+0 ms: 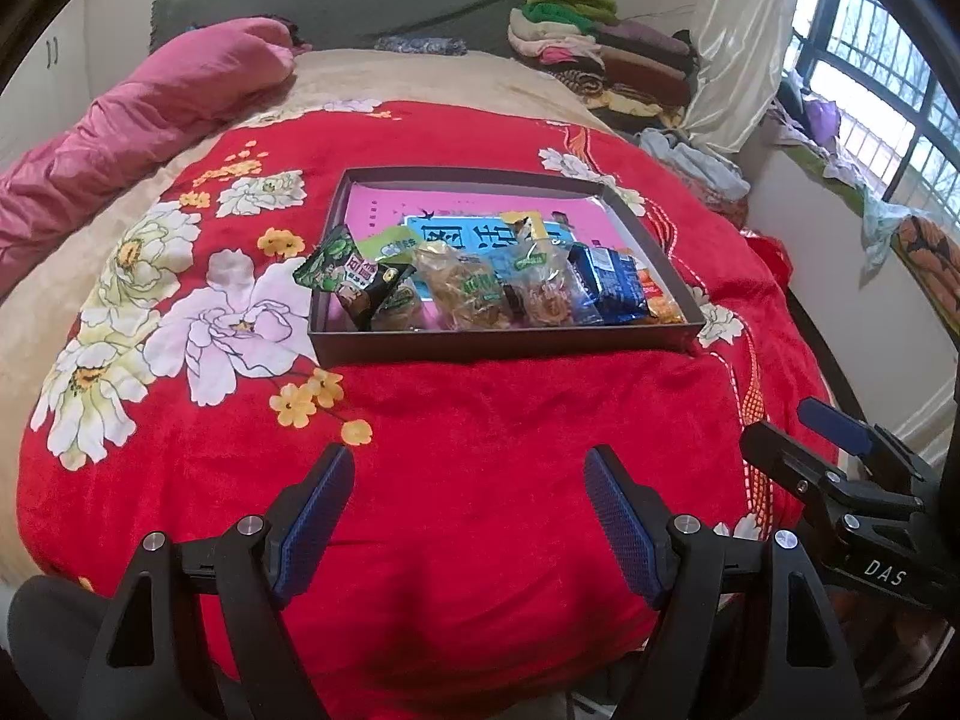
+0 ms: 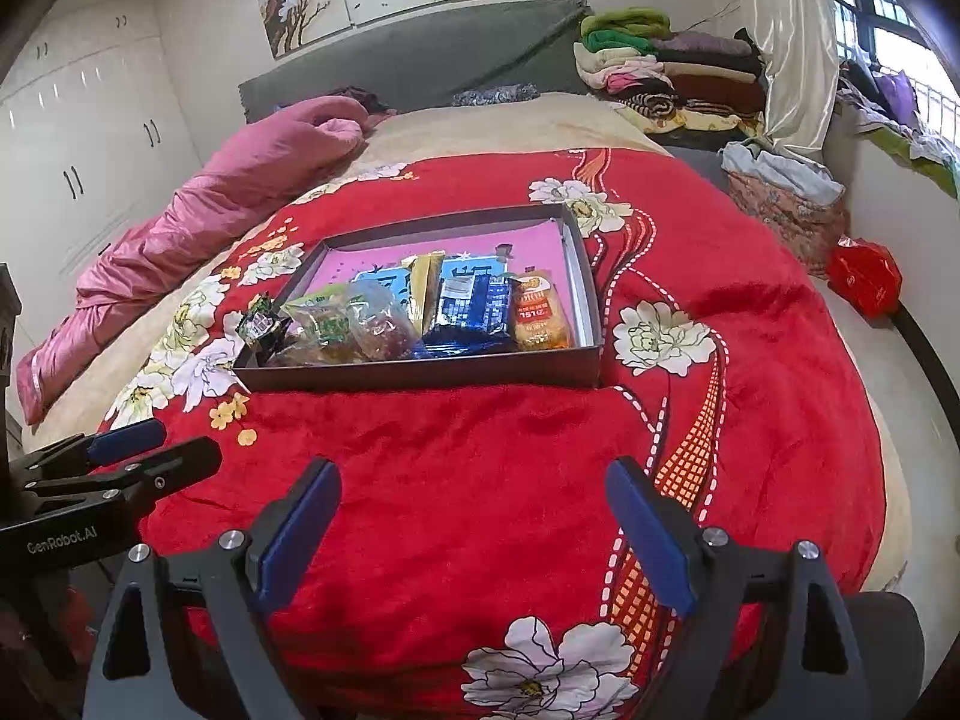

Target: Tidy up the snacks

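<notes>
A shallow dark box (image 1: pixel 498 345) with a pink lining sits on the red flowered blanket (image 1: pixel 480 420); it also shows in the right wrist view (image 2: pixel 420 375). Several snack packs lie along its near side: a green pack (image 1: pixel 336 267) leaning on the left rim, clear packs of pastry (image 1: pixel 468 291), a blue pack (image 1: pixel 609 288) and an orange pack (image 2: pixel 540 312) at the right. My left gripper (image 1: pixel 468 480) is open and empty, short of the box. My right gripper (image 2: pixel 474 492) is open and empty, also short of the box.
A pink duvet (image 1: pixel 132 120) lies along the bed's left side. Folded clothes (image 1: pixel 606 54) are stacked at the far right by a curtain. A red bag (image 2: pixel 864 276) sits on the floor at the right. White wardrobes (image 2: pixel 78 138) stand at the left.
</notes>
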Tool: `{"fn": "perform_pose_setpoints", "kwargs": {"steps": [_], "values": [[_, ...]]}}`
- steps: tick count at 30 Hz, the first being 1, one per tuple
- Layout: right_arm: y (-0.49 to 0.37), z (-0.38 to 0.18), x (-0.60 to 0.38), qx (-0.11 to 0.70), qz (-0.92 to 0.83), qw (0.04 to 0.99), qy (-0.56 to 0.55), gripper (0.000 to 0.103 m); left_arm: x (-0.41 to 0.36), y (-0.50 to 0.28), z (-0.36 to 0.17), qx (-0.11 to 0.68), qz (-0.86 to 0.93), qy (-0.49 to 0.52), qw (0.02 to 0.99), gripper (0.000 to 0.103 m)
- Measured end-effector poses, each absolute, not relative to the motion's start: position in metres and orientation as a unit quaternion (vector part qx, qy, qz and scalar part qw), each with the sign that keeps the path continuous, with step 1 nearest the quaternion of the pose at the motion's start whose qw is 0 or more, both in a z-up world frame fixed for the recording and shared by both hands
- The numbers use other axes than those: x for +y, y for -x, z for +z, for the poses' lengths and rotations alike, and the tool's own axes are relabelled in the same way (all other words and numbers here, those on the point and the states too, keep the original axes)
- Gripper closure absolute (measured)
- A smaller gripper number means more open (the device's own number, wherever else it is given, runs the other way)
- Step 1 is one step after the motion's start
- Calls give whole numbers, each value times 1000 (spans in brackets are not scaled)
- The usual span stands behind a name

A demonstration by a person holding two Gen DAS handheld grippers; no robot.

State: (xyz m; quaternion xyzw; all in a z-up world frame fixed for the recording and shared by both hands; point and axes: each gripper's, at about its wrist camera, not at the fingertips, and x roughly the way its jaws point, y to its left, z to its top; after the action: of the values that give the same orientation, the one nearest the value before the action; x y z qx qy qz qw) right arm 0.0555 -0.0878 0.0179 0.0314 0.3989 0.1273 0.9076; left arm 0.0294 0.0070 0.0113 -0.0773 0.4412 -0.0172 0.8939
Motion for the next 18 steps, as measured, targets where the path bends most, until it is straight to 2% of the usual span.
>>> {"fn": "perform_pose_setpoints", "kwargs": {"steps": [18], "values": [[-57,16,-89,400,125,907,-29,13,8,-31,10,440,-7,67,895,23]]}}
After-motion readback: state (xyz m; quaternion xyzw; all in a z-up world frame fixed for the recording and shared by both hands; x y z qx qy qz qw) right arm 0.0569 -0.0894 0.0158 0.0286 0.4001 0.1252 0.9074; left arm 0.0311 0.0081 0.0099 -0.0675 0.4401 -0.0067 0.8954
